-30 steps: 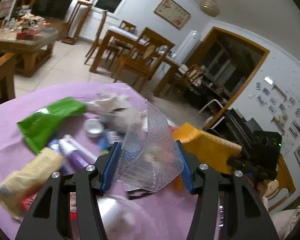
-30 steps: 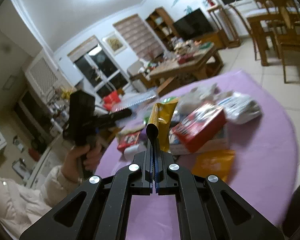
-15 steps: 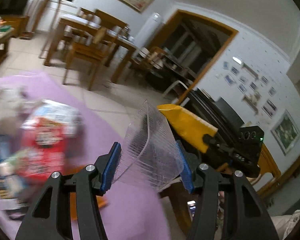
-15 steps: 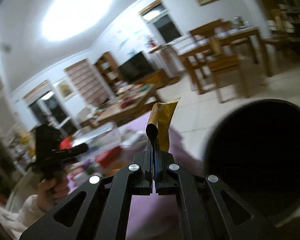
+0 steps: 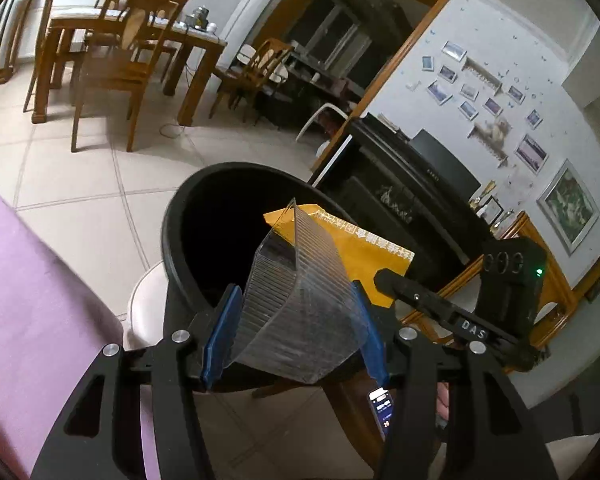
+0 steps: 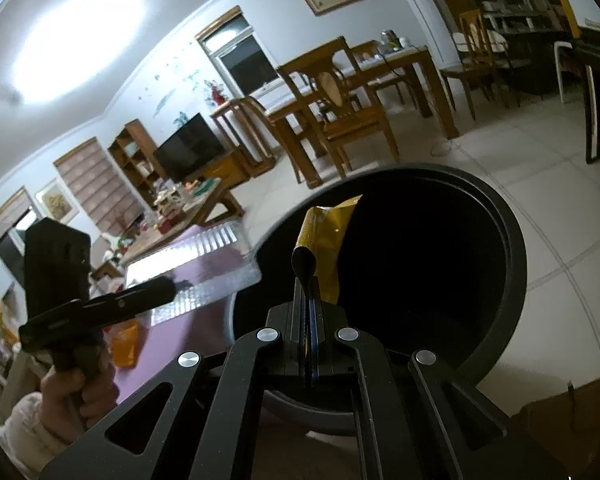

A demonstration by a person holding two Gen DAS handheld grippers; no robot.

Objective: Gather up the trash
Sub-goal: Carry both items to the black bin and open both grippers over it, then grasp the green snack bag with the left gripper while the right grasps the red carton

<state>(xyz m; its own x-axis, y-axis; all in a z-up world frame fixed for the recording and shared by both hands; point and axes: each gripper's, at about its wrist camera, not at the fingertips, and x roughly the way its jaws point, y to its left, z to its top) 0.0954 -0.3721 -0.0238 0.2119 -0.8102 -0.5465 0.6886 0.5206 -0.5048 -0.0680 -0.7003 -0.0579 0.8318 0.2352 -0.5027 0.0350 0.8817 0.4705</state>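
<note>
Both pieces of trash are lifted and brought to the black bin point(image 5: 172, 240); releasing them is what remains for you, and more litter shows on the purple counter point(image 5: 28, 320). Your left gripper point(image 5: 296, 340) has its jaws clamped on the clear ribbed plastic tray point(image 5: 300, 300), poised at the bin's rim. Your right gripper point(image 6: 310, 320) has its jaws pressed together on the yellow wrapper point(image 6: 328, 240), which stands above the bin's opening.
</note>
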